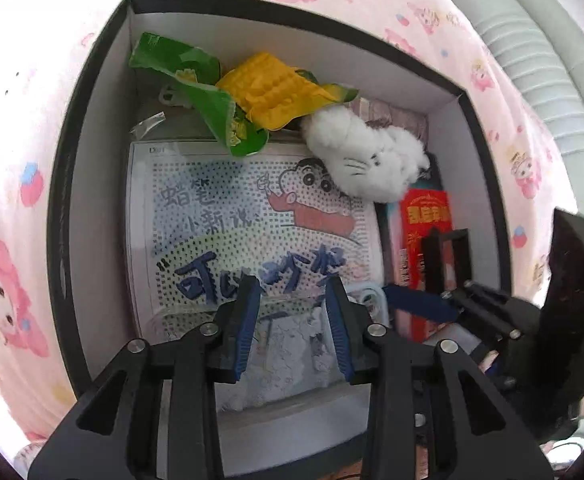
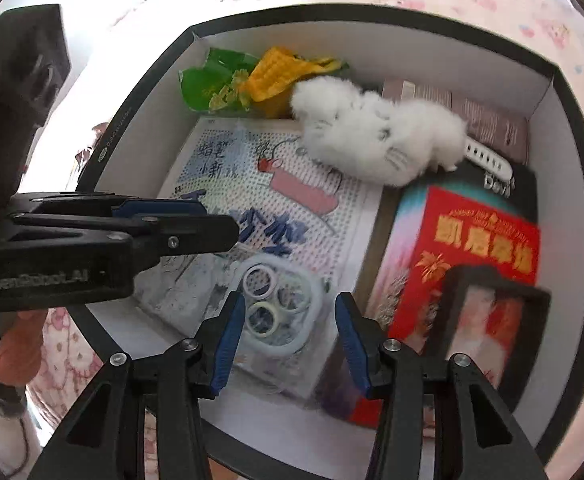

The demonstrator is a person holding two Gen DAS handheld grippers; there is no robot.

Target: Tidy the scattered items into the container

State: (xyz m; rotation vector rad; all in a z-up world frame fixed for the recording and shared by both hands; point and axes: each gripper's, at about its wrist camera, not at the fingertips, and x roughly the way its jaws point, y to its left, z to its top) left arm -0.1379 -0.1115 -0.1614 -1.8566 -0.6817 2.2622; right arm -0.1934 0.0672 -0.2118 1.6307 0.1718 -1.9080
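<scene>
1. The left tongs (image 1: 294,320) hang released, blue ribbed pads apart with nothing between them, pointing down into the black-rimmed, white-walled cardboard box (image 1: 103,184).
2. The right tongs (image 2: 287,340) are likewise released over the same box; a pale translucent phone case with three camera rings (image 2: 277,306) lies below the gap, but the pads do not press on it.
3. In the right wrist view the left tool's black body carries the raised lettering "GenRobot.AI", and it reaches in over the box's left rim.
4. Under both tongs lies a flat white pegboard sheet with a cartoon boy and blue handwritten Chinese characters (image 1: 247,232); its top corner bears a small printed code too small to read.
5. Right of it stands a red packet with yellow Chinese lettering (image 2: 488,240), a black-framed picture (image 2: 488,320) leaning against its front.
6. Towards the far wall sit a fluffy white plush (image 1: 366,158), a crumpled green-and-yellow snack wrapper (image 1: 227,92), a white perforated strap (image 2: 488,158) and a black item with pale letters reading roughly "Bovi".
7. Free floor shows only along the near wall and left edge; the far right corner is crowded.
8. The box rests on a pink cartoon-print sheet (image 1: 31,184).
</scene>
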